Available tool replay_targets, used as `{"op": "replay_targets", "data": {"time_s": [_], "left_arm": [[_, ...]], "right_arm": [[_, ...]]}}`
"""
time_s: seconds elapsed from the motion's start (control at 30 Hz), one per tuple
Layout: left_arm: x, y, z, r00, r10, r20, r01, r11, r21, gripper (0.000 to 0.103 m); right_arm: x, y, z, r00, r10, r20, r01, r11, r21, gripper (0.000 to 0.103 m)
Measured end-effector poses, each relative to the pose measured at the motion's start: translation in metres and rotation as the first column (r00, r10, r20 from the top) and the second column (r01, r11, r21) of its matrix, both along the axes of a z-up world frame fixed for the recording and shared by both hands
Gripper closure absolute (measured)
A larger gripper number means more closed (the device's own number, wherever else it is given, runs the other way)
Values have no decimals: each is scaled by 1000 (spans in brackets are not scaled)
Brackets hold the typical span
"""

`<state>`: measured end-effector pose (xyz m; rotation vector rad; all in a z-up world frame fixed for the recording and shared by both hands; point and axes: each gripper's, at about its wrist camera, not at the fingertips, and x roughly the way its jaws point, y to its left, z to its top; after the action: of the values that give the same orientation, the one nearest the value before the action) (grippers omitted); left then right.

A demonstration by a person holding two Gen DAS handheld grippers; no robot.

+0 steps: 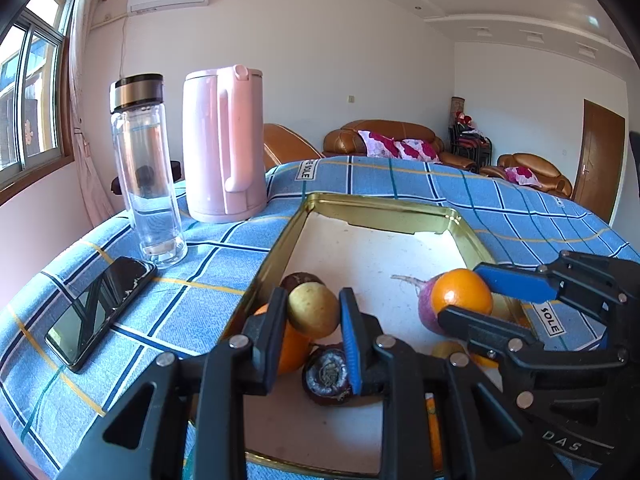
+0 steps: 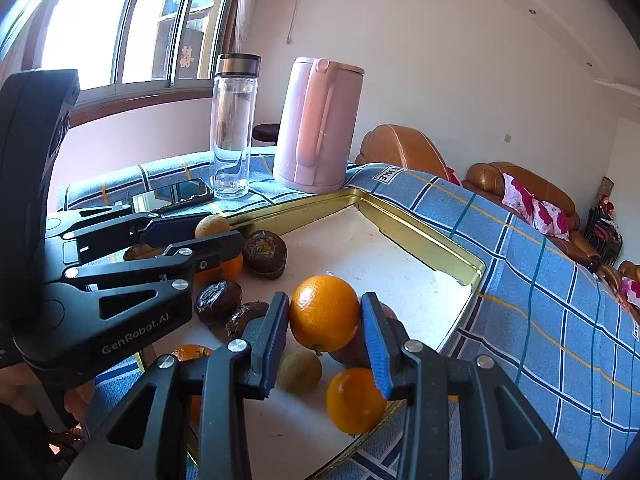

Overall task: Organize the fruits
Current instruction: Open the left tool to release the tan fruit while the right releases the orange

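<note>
A gold-rimmed tray (image 1: 276, 248) with a white floor lies on the blue checked cloth; it also shows in the right wrist view (image 2: 420, 240). My left gripper (image 1: 314, 310) is shut on a yellow-brown round fruit (image 1: 313, 311) above the tray's near left corner, over an orange (image 1: 294, 350) and a dark mangosteen (image 1: 328, 376). My right gripper (image 2: 325, 314) is shut on an orange (image 2: 324, 312), held above the tray. In the left wrist view this gripper (image 1: 464, 292) holds that orange (image 1: 462, 292) over a purple radish (image 1: 428, 312). Another orange (image 2: 354, 400), a small brown fruit (image 2: 300, 372) and mangosteens (image 2: 264, 254) lie in the tray.
A pink kettle (image 1: 224, 144), a clear glass bottle (image 1: 146, 168) and a black phone (image 1: 100, 312) stand left of the tray on the cloth. The table edge curves away on the right; sofas stand behind.
</note>
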<state>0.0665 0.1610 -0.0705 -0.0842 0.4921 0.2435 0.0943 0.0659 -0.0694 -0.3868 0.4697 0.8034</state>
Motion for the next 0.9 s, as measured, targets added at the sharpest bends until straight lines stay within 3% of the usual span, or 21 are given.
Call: {"op": "replay_targets", "data": {"time_s": [0.4, 0.47, 0.53, 0.57, 0.9], "left_arm": [[-3, -3, -2, 1000, 0, -14, 0, 999, 34, 73], [-5, -4, -2, 1000, 3, -14, -3, 1000, 31, 57], [-8, -4, 0, 1000, 22, -3, -22, 999, 42, 48], [-10, -3, 1, 1000, 23, 3, -23, 999, 40, 45], [-26, -3, 19, 997, 45, 67, -47, 998, 31, 27]], "right_arm": [[-1, 3, -5, 999, 18, -32, -18, 1000, -12, 64], [-2, 2, -5, 999, 20, -37, -21, 1000, -11, 62], [-4, 1, -4, 1000, 12, -27, -12, 1000, -12, 48], [-4, 0, -4, 1000, 2, -18, -2, 1000, -9, 45], [-9, -28, 10, 998, -63, 7, 63, 997, 42, 42]]}}
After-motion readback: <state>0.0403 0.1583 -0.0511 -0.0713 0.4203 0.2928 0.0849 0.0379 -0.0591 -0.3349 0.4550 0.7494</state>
